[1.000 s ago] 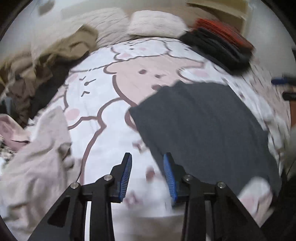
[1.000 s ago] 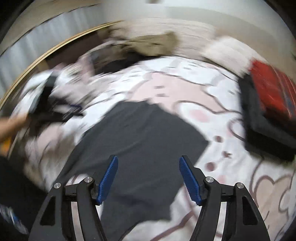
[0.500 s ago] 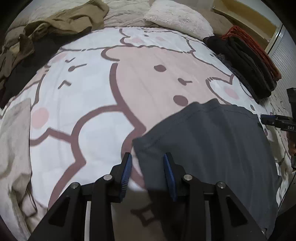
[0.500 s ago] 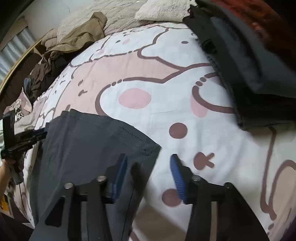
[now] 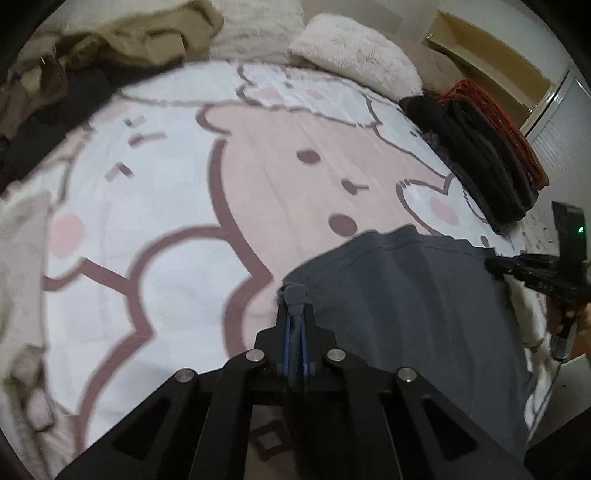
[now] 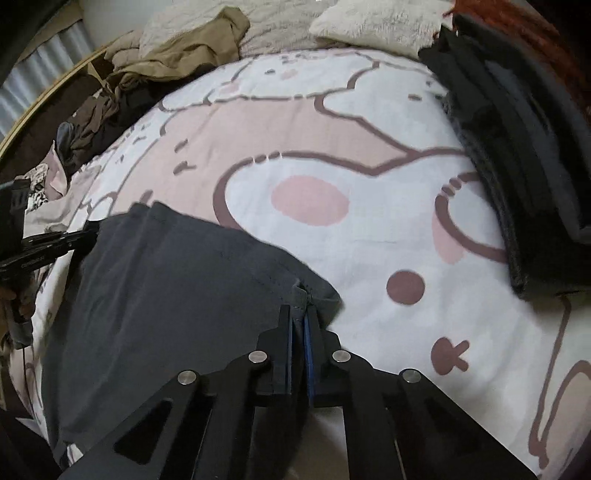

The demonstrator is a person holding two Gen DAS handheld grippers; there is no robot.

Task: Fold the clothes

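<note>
Both tongs, left tongs [image 5: 294, 325] and right tongs [image 6: 300, 325], pinch corners of the grey garment [image 5: 406, 314] low in frame, so I judge lifting together comes next for the fold.

We're in a home bedroom. We see a bed w/ a cartoon-print bedspread [image 5: 155, 229] in white, pink & brown covering most of both views. At the head: a fluffy white pillow [image 5: 354, 59] & a quilted beige cover [image 6: 280, 26]. Loose clothes [image 6: 177, 55], olive & brown, lie heaped on one side; a stack of folded dark garments [image 5: 480, 155] w/ an orange-red piece sits on the other. A dark grey garment [image 6: 166, 295] lies spread on the bedspread. Pale wood shelving [image 5: 491, 62] & a ribbed panel stand past the stack.
</note>
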